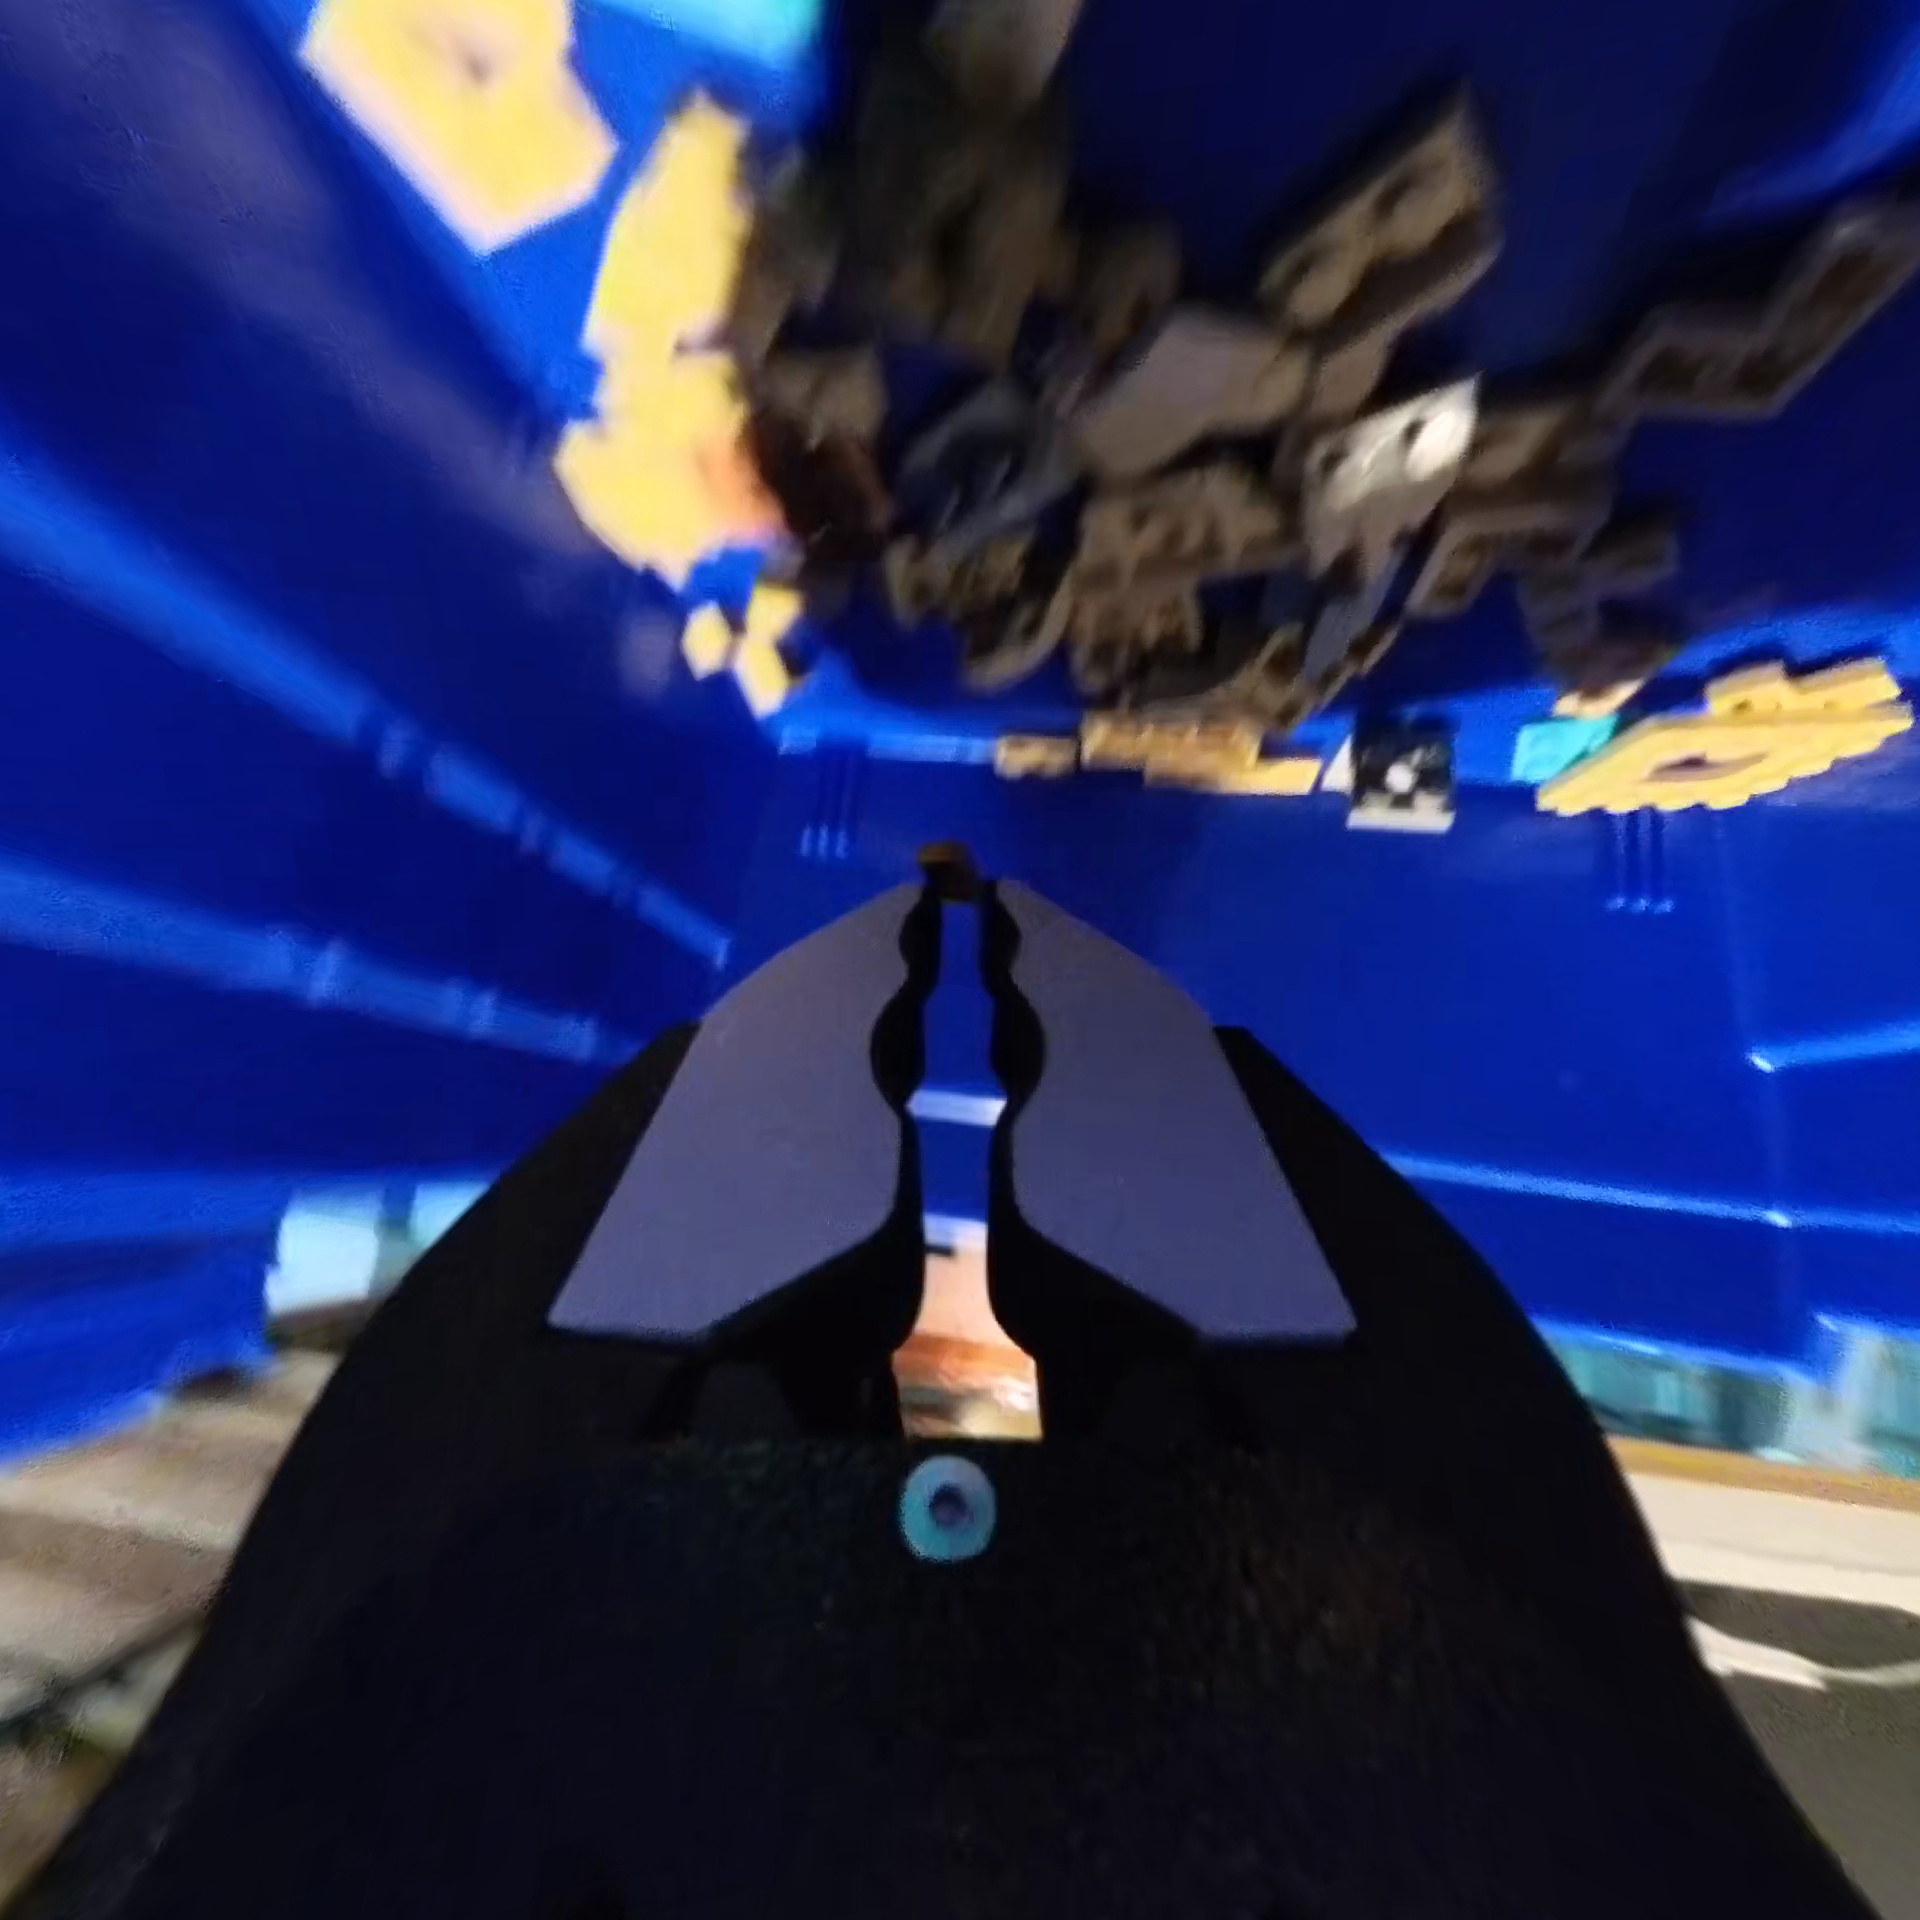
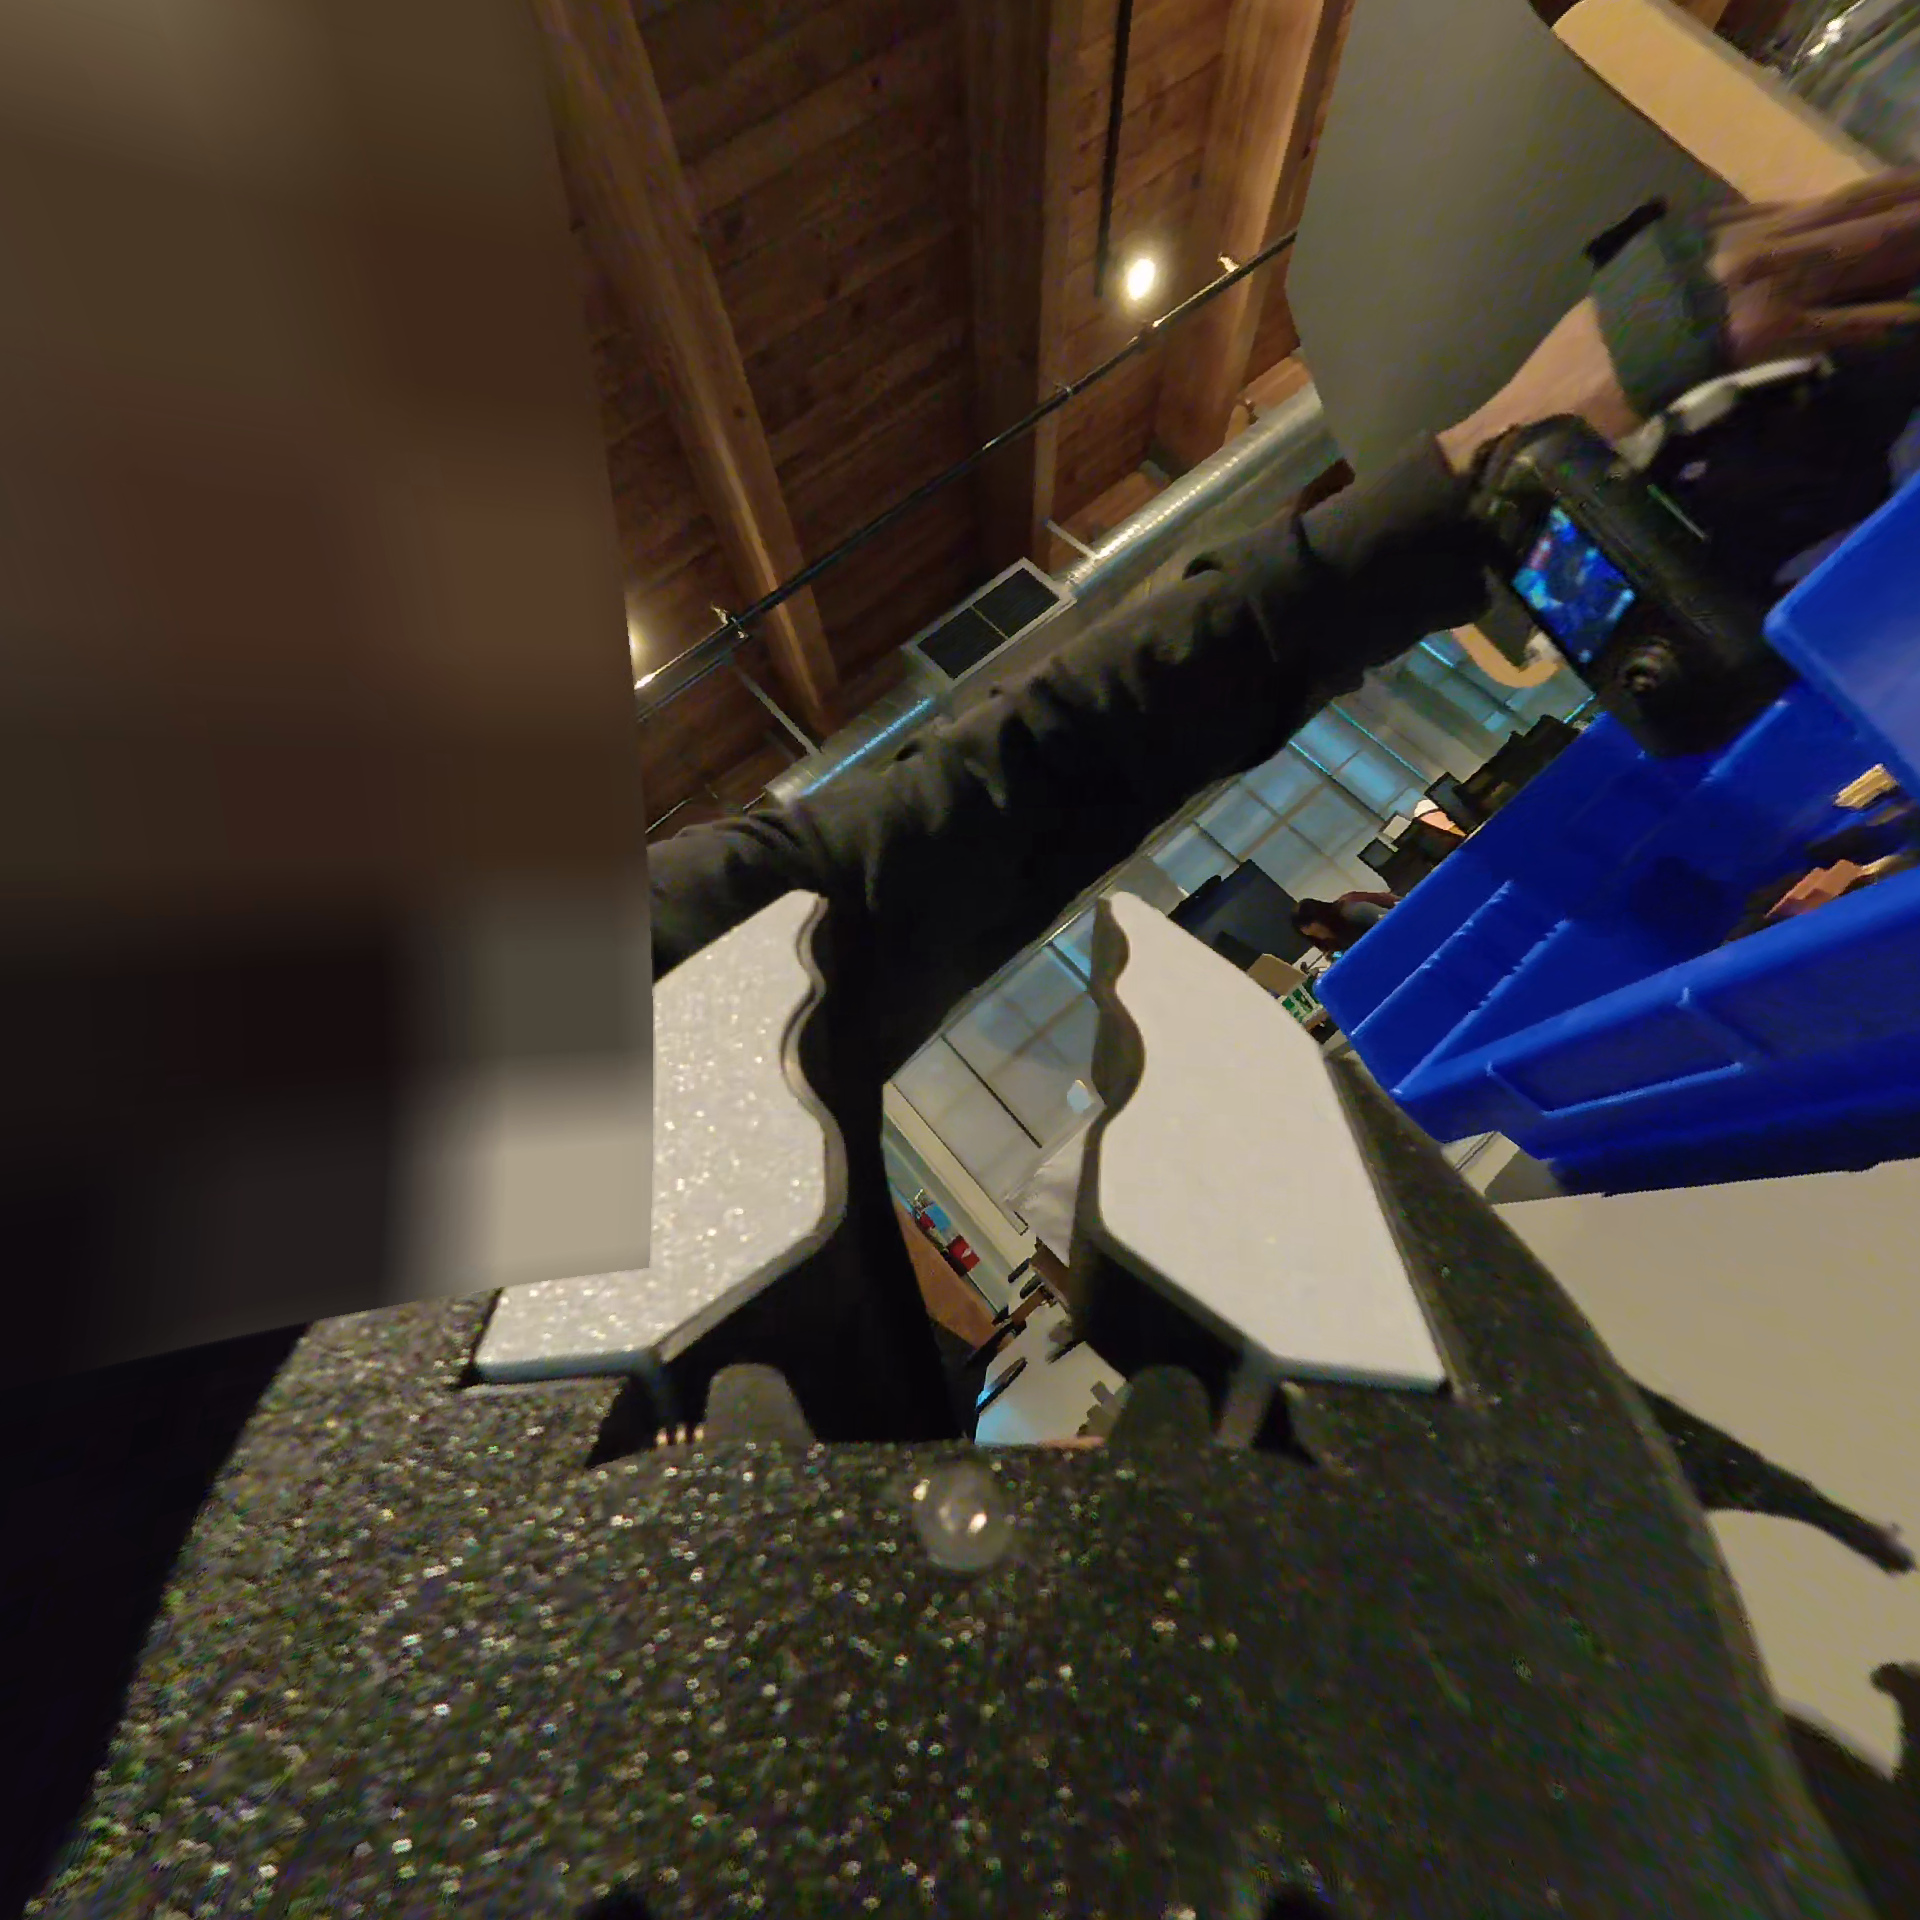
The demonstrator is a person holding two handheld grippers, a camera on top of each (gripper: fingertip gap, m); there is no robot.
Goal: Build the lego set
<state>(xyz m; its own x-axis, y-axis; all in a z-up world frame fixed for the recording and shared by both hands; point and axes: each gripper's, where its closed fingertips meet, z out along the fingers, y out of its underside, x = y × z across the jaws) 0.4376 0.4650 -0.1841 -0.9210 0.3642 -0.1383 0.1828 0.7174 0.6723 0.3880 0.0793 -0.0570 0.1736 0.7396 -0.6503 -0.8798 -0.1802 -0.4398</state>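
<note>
Blue bin (image 1: 312, 935): it fills my left wrist view, its ribbed wall and floor smeared by motion blur. In my right wrist view the same bin (image 2: 1662, 1018) sits at the right, on a pale table (image 2: 1714, 1351).

Loose lego pieces (image 1: 1195, 436): a heap of tan and dark bricks on the bin floor, with yellow pieces (image 1: 665, 416) beside it.

My left gripper (image 1: 953, 883): inside the bin, its fingers drawn nearly together on a small brown piece (image 1: 943, 858) pinched at the very tips.

My right gripper (image 2: 956, 935): jaws apart, holding nothing, tilted up toward the wooden ceiling (image 2: 831, 260) and my sleeve (image 2: 1039, 748).

Risk, as I judge it: the pinch is only tip-deep, so fast motion could flick the small piece back into the heap; my right gripper, aimed away, cannot receive it.
</note>
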